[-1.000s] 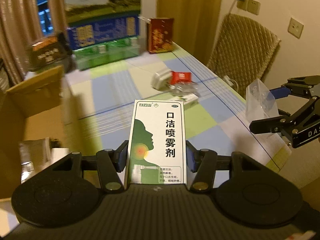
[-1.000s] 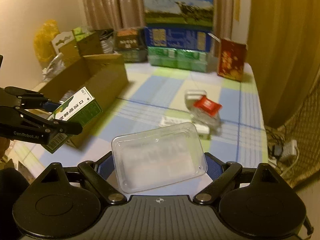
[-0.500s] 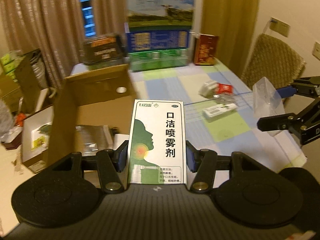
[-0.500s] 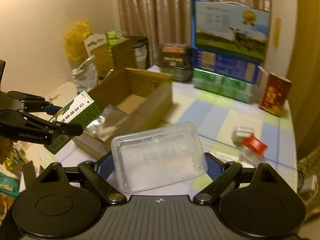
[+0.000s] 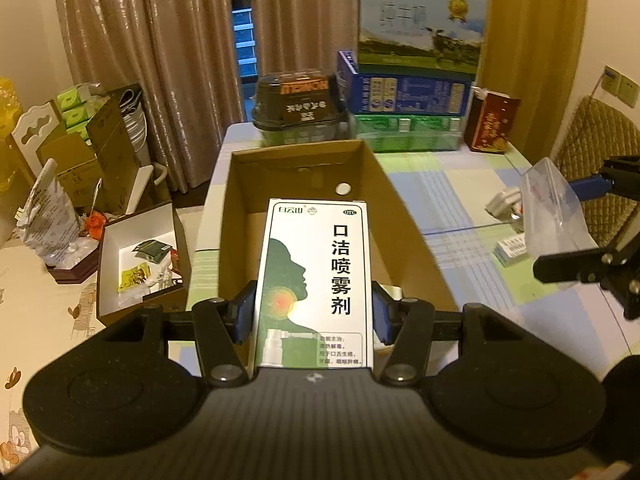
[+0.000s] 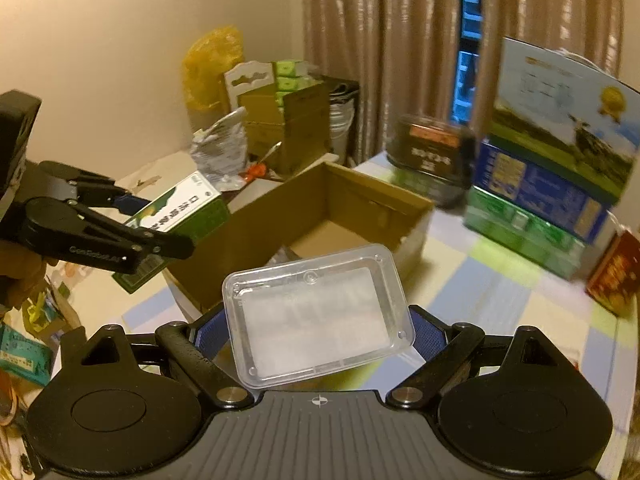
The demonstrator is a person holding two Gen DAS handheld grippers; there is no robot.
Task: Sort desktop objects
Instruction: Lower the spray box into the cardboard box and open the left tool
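Two tongs are up over the checked-cloth desk (image 5: 460, 200), each pinching one thing: the left tongs (image 5: 314, 316) clamp one green-and-white cardboard medicine box (image 5: 316, 280) by its long sides, held above the near end of the single open brown cardboard carton (image 5: 404, 216), and the right tongs (image 6: 316, 332) clamp one clear rectangular plastic tray (image 6: 316, 316) just short of that carton's near wall. One stack of three printed cartons (image 5: 412, 80) and one red box (image 5: 492, 124) stand at the desk's far end.
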